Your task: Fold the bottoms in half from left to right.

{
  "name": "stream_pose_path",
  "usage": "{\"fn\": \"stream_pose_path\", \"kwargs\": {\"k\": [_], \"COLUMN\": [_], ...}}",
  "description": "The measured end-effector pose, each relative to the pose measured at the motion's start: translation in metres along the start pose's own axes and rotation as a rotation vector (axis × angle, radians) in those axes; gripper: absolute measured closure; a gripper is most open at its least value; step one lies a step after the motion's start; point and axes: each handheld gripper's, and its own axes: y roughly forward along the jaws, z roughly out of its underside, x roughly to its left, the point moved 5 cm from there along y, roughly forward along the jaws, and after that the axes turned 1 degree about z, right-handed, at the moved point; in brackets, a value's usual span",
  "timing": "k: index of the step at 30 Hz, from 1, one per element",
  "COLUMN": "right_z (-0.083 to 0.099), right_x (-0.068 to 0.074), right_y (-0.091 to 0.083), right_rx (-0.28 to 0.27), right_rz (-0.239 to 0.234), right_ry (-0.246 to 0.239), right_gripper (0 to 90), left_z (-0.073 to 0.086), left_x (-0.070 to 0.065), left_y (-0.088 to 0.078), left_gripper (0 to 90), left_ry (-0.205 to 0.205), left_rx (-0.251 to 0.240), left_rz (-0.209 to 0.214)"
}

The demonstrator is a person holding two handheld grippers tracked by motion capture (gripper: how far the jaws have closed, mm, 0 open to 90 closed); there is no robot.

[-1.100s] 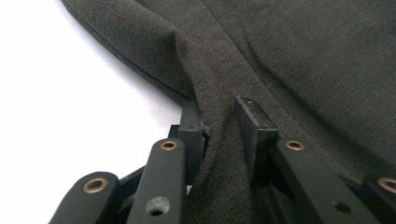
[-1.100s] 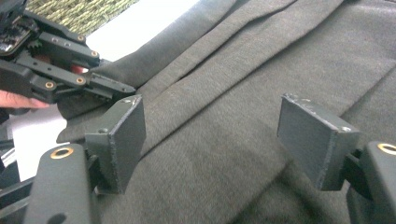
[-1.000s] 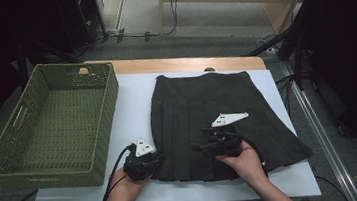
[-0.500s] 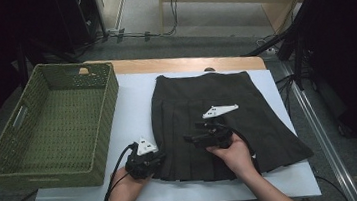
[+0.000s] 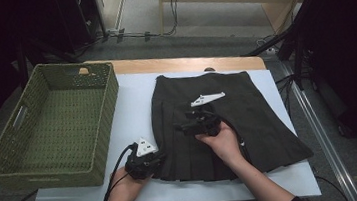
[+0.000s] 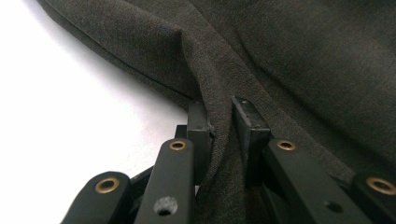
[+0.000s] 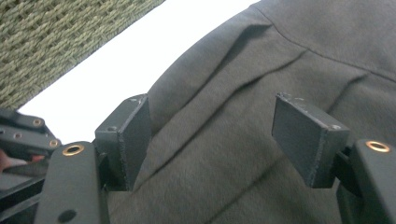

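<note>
A dark pleated skirt (image 5: 252,108) lies flat on the white sheet (image 5: 132,105). My left gripper (image 5: 160,159) sits at the skirt's near left corner, shut on a fold of the hem (image 6: 219,140); the cloth bunches up between its two pads (image 6: 198,123). My right gripper (image 5: 180,127) hovers over the skirt's middle, pointing left. Its jaws have just been closing a little but still stand wide apart (image 7: 215,116). Pleated skirt cloth (image 7: 219,154) lies below and between the pads, and neither pad presses on it.
A green woven basket (image 5: 109,103) stands on the left of the table, its inside bare, and its weave (image 7: 60,37) appears in the right gripper view. The left gripper's cable (image 5: 117,162) trails off the front edge. Dark floor and cables lie beyond the table.
My right gripper has moved away from the front edge and a little left, over the skirt's middle. The left gripper has stayed put on the hem.
</note>
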Motion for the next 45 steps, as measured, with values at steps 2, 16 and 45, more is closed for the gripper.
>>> {"fn": "stream_pose_path", "kwargs": {"k": [2,16,45], "right_z": [-0.003,-0.025,-0.061], "right_x": [-0.001,-0.004,-0.015], "right_y": [0.003,0.027,0.086], "right_rx": [0.005,0.020,0.047], "right_rz": [0.006,0.016,0.063], "right_ry": [0.003,-0.016,0.005], "right_gripper": [27.6,28.9,28.4], "left_z": [0.000,0.001,0.001], "left_x": [0.000,0.000,-0.001], "left_y": [0.000,0.000,0.001], "left_gripper": [79.1,78.9,78.6], "left_ry": [0.003,0.017,0.020], "left_rx": [-0.004,-0.014,-0.016], "left_rz": [0.000,-0.003,-0.004]}}
